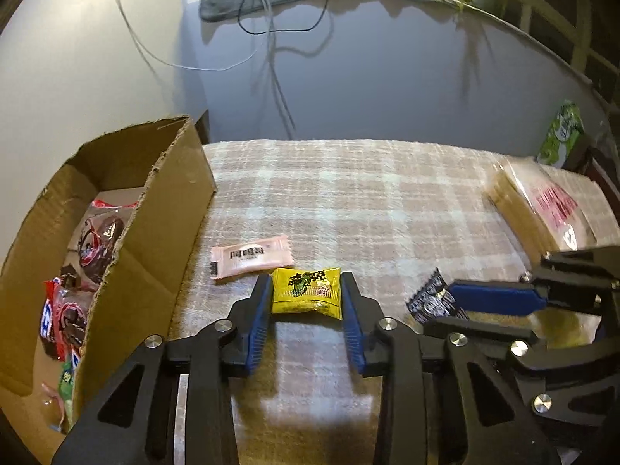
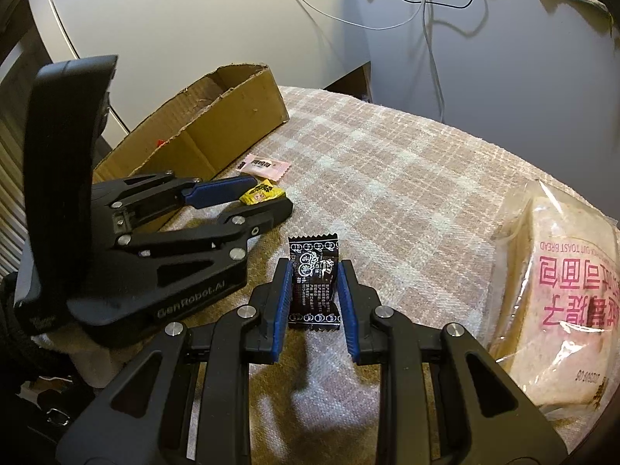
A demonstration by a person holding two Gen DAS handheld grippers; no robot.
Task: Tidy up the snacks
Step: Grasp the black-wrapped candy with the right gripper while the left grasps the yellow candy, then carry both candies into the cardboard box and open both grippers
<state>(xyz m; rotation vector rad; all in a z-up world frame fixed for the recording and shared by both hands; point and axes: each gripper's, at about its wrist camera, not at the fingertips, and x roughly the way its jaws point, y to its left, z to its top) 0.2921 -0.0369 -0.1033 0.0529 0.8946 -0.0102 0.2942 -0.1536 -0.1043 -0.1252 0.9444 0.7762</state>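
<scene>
My left gripper (image 1: pixel 306 290) is shut on a yellow snack packet (image 1: pixel 307 290), its blue pads against both sides, low over the plaid cloth (image 1: pixel 348 193). My right gripper (image 2: pixel 313 279) is shut on a black snack packet (image 2: pixel 313 285), also just above the cloth. A pink snack packet (image 1: pixel 251 257) lies flat just beyond the yellow one. A cardboard box (image 1: pixel 135 271) at the left holds several wrapped snacks (image 1: pixel 93 248). The right gripper shows at the right of the left wrist view (image 1: pixel 492 298), and the left gripper at the left of the right wrist view (image 2: pixel 248 193).
A bagged loaf of toast bread (image 2: pixel 562 302) lies at the right edge of the cloth. A green packet (image 1: pixel 562 135) stands behind it. Cables (image 1: pixel 271 58) hang down the grey wall behind the table.
</scene>
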